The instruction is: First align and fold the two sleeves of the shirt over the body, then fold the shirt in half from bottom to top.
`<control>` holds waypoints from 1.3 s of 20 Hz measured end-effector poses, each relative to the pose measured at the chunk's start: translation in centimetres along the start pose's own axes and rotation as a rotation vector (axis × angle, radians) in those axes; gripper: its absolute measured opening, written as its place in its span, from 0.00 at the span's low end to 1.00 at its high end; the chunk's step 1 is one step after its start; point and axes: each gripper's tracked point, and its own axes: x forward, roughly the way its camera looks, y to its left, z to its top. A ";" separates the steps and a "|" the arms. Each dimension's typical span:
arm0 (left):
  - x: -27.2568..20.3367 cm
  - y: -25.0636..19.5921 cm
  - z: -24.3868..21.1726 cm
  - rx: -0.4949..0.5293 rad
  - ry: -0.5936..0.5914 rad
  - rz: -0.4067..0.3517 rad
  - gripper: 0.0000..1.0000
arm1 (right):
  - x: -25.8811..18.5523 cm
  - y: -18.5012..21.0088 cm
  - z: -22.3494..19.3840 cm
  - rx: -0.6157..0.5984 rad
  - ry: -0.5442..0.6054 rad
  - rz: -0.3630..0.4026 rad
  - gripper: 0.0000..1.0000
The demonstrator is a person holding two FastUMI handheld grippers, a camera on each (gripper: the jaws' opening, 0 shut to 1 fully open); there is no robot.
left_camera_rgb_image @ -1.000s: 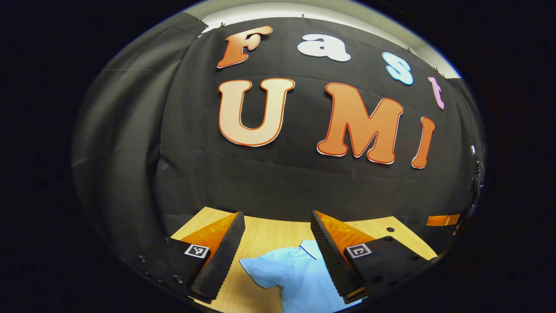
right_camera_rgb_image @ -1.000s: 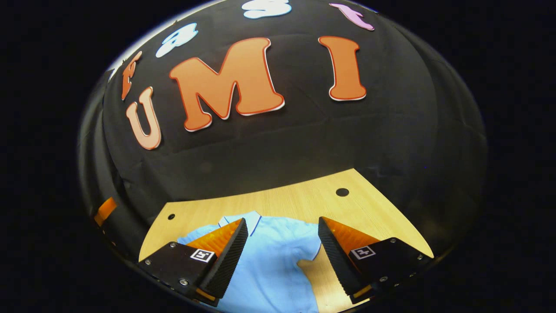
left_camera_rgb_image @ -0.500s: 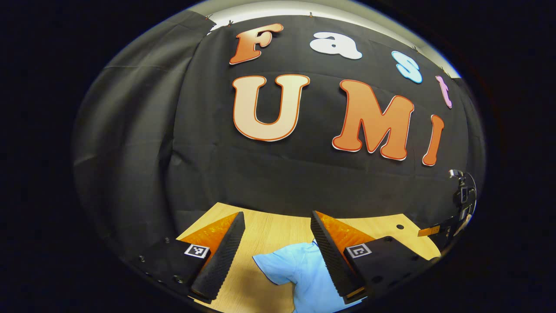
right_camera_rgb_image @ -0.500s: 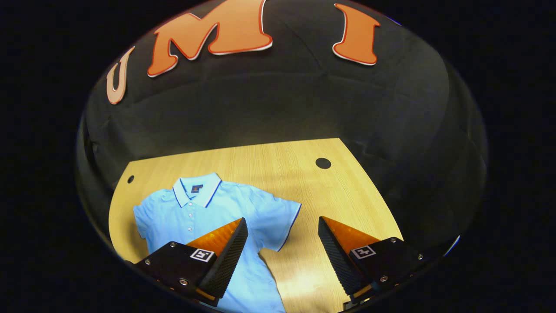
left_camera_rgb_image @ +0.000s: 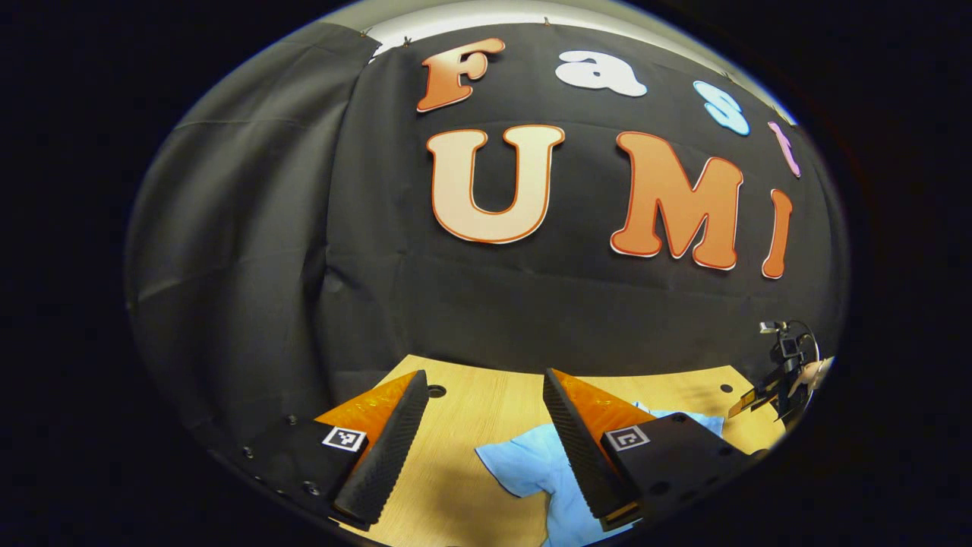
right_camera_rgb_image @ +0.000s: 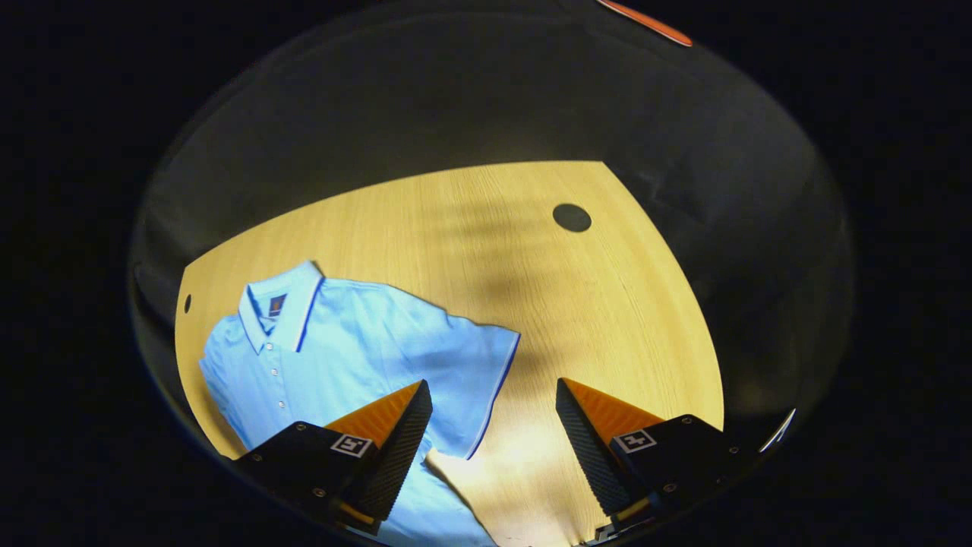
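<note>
On the wooden table (right_camera_rgb_image: 486,228) the light blue shirt (right_camera_rgb_image: 357,342) lay flat and face up, collar (right_camera_rgb_image: 277,300) toward the far edge, both sleeves spread and nothing folded. A second earlier my right gripper (right_camera_rgb_image: 493,441) had looked almost level at the cloth wall, with only a strip of shirt under it; since then I had tipped it well down, so the whole upper shirt and its right sleeve (right_camera_rgb_image: 474,380) came into sight. That sleeve's trimmed edge sat between my fingers, below them and untouched. My jaws there stood wide apart, holding nothing.

My left gripper (left_camera_rgb_image: 482,444) had swung rightward over the same second: the shirt's other sleeve (left_camera_rgb_image: 524,463) had slid from between the fingers to just beside the right-hand one. Those jaws also stood wide and empty. Far to the right, the other gripper with a hand on it showed small at the table's end.

I judged both grippers were lining up on the sleeves, the first fold not yet begun.

A small dark label (right_camera_rgb_image: 276,305) sat inside the collar, too small to read.
</note>
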 end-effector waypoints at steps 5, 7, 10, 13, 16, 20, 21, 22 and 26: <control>1.0 1.3 -1.3 -0.014 0.033 0.038 0.98 | 3.4 -0.6 -1.7 0.029 0.131 -0.025 0.99; 1.6 1.6 -1.7 -0.018 0.047 0.043 0.99 | 4.3 -0.4 -2.2 0.044 0.166 -0.019 0.99; 2.2 1.7 -2.0 -0.015 0.060 0.053 0.99 | 5.4 -0.2 -2.8 0.058 0.215 -0.024 0.99; 2.8 1.4 -2.5 -0.012 0.071 0.049 0.99 | 5.6 0.0 -2.8 0.099 0.235 -0.006 0.99; 3.4 1.2 -3.1 -0.026 0.087 0.043 0.99 | 5.7 0.1 -2.8 0.108 0.243 0.002 0.98; 3.8 0.9 -3.2 -0.016 0.096 0.037 0.99 | 5.7 0.4 -2.9 0.102 0.240 0.002 0.81; 3.9 1.0 -3.1 -0.012 0.095 0.038 0.99 | 5.6 0.6 -2.9 0.100 0.237 0.003 0.70; 3.9 1.0 -3.0 -0.009 0.095 0.038 0.99 | 5.6 0.8 -2.9 0.097 0.232 0.006 0.48; 3.8 1.4 -2.9 -0.008 0.095 0.042 0.99 | 5.4 1.4 -2.4 0.083 0.209 0.015 0.06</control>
